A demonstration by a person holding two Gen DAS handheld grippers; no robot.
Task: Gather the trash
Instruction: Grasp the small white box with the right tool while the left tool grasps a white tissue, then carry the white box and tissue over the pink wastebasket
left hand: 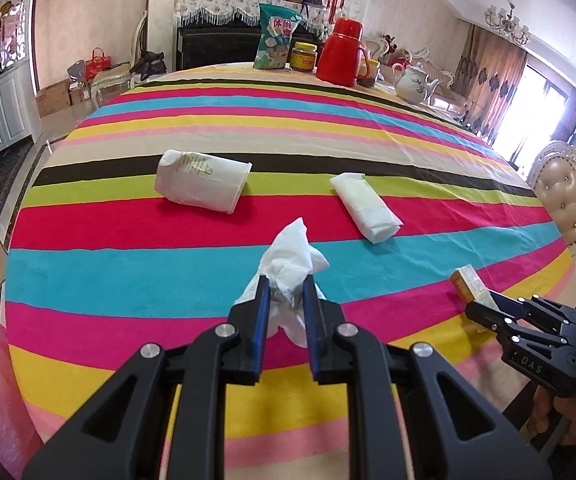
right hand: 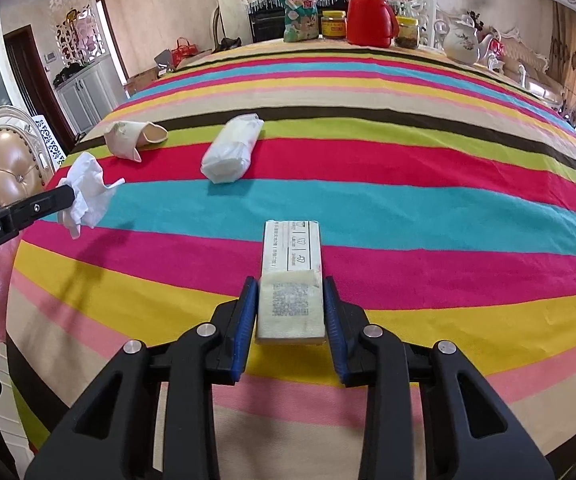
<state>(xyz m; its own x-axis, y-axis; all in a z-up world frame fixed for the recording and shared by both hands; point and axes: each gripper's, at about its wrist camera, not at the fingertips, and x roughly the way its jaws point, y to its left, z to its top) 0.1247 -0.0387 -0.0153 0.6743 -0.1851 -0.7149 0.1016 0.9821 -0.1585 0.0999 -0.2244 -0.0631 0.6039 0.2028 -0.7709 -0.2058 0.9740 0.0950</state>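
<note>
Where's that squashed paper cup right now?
The paper cup lies on its side on the striped tablecloth, left of the folded white packet, beyond the left tongs.

Striped tablecloth (left hand: 207,272), tufted chair (left hand: 568,200), fringed sideboard (left hand: 215,40), curtained bright window (left hand: 528,112), white cabinet (right hand: 83,92)

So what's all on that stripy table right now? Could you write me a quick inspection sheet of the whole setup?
Surface: striped tablecloth covering the table.
Job's things: crumpled tissue; small carton; crushed paper cup; folded wrapper, the last two lying on the cloth.
Clutter: snack bag, jar, red thermos, teapot at the far edge.
Grippers: left gripper shut on the tissue, lifted off the cloth; right gripper straddling the carton, pads apparently not quite touching.
Cables: nothing seen.
Surroundings: padded chair, cabinet, curtains.
</note>
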